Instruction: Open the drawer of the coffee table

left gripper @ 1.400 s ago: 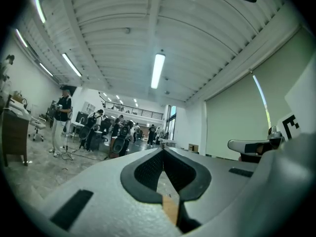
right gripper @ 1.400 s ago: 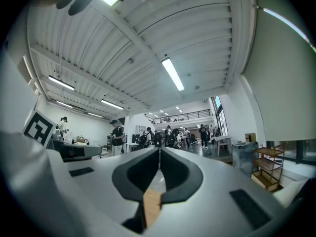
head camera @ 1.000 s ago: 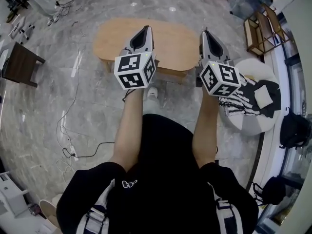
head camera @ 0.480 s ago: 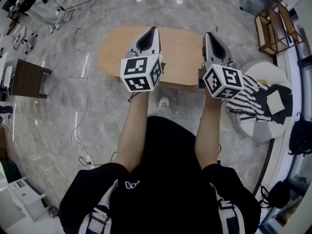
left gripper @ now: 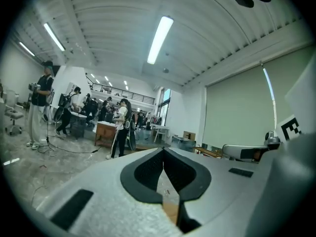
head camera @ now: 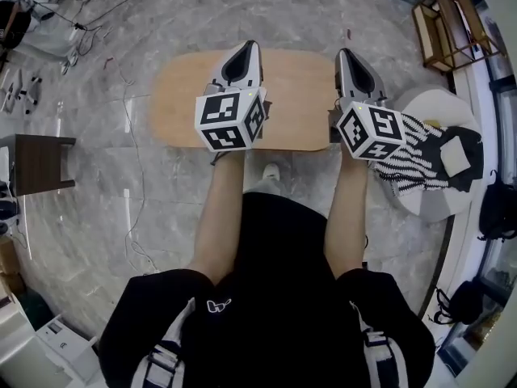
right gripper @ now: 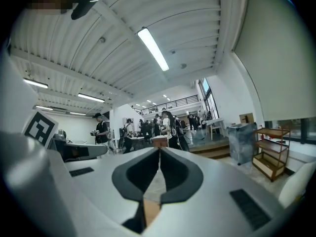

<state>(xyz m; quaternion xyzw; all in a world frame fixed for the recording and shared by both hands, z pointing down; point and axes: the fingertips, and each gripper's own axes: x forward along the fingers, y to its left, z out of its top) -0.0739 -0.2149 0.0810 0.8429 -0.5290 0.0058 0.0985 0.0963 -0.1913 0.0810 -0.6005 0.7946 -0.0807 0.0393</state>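
Pointing across the oval, pale-wood coffee table (head camera: 299, 103), the left gripper (head camera: 245, 47) and right gripper (head camera: 344, 53) hold fingers pinched together, empty.

Coffee table (head camera: 295, 95) ahead; round seat (head camera: 426, 103) right of it, small table (head camera: 36, 164) left.

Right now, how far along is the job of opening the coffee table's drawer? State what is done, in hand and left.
Done: nothing that shows; no drawer sticks out past the edge of the coffee table. In hand: the left gripper and right gripper, both shut and empty, are held above its near side. Left: find the drawer front, hidden from above, grip it and pull.
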